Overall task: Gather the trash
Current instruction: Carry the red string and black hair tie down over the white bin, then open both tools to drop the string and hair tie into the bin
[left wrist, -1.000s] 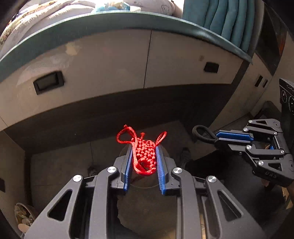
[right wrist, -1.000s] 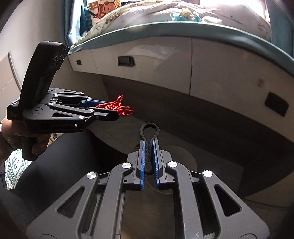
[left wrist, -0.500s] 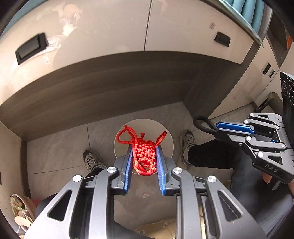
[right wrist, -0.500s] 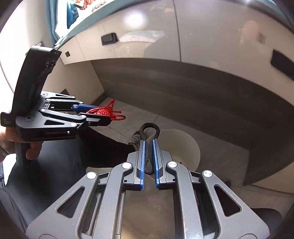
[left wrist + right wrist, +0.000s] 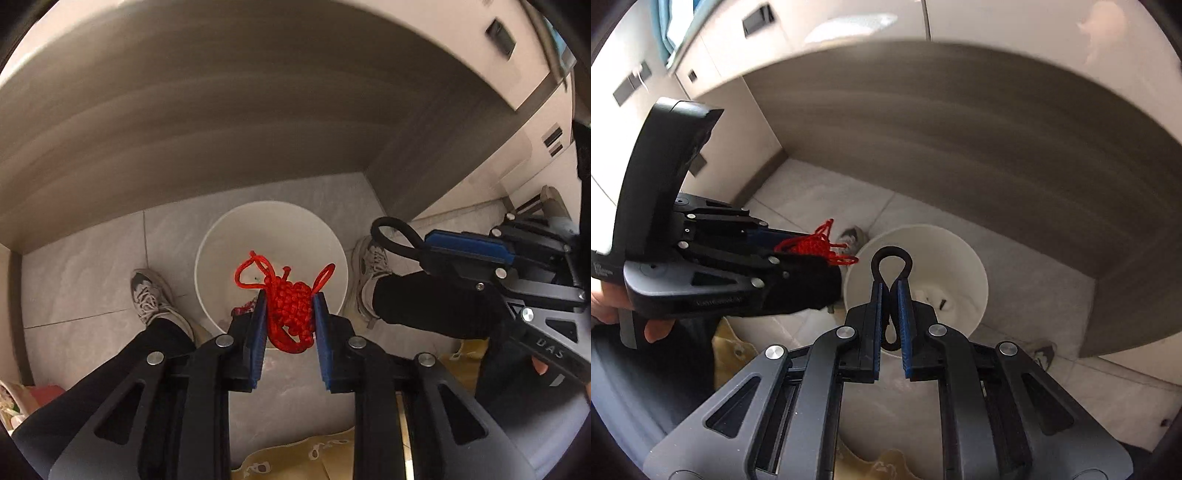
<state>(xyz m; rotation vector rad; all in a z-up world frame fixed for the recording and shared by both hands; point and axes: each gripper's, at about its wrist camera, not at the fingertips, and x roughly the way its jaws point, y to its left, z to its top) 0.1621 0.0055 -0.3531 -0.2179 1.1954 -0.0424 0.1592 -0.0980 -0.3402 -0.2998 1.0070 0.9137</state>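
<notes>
Both grippers lowered over bin (image 5: 236,236); red cord (image 5: 290,312) clamped between left pads.

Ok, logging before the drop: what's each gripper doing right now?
Left gripper: shut on the red knotted cord.
Right gripper: shut on the black loop.

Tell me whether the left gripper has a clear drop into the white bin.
Probably yes: the left gripper, shut on the red knotted cord, hangs over the open white bin with nothing between them.

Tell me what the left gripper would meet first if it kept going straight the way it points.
Probably the open white bin on the floor: the left gripper, clamping the red knotted cord, aims into it. Depth is unclear.
</notes>
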